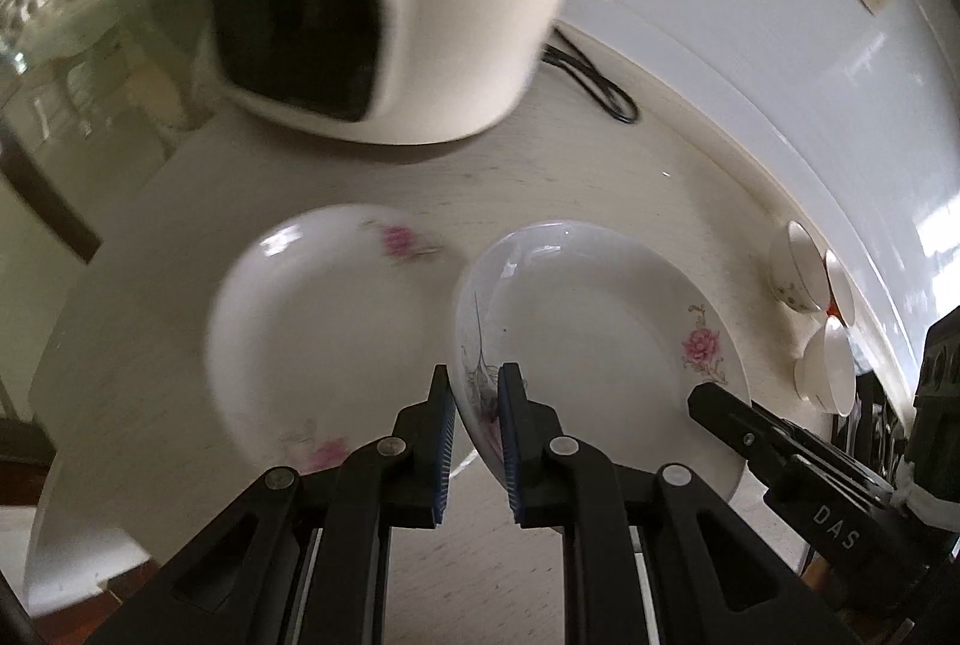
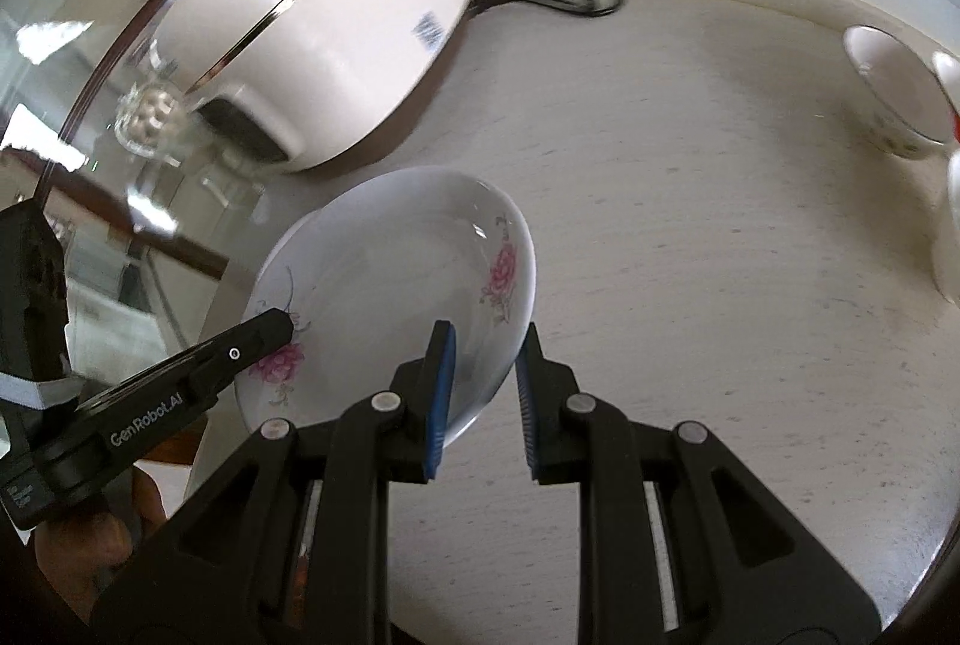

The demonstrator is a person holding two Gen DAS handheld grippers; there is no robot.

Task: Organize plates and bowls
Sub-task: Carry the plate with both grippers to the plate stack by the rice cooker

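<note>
A white plate with pink flowers is held tilted above the table. My left gripper is shut on its near left rim. My right gripper has its blue pads on either side of the same plate's right rim, with a small gap on the outer side. A second flowered plate lies flat on the table, left of the held one. The right gripper's finger shows at the plate's right edge in the left wrist view; the left gripper's finger shows in the right wrist view.
A white rice cooker with a black cord stands at the back of the pale round table. Three small white bowls sit at the right by the wall. A glass table edge lies to the left.
</note>
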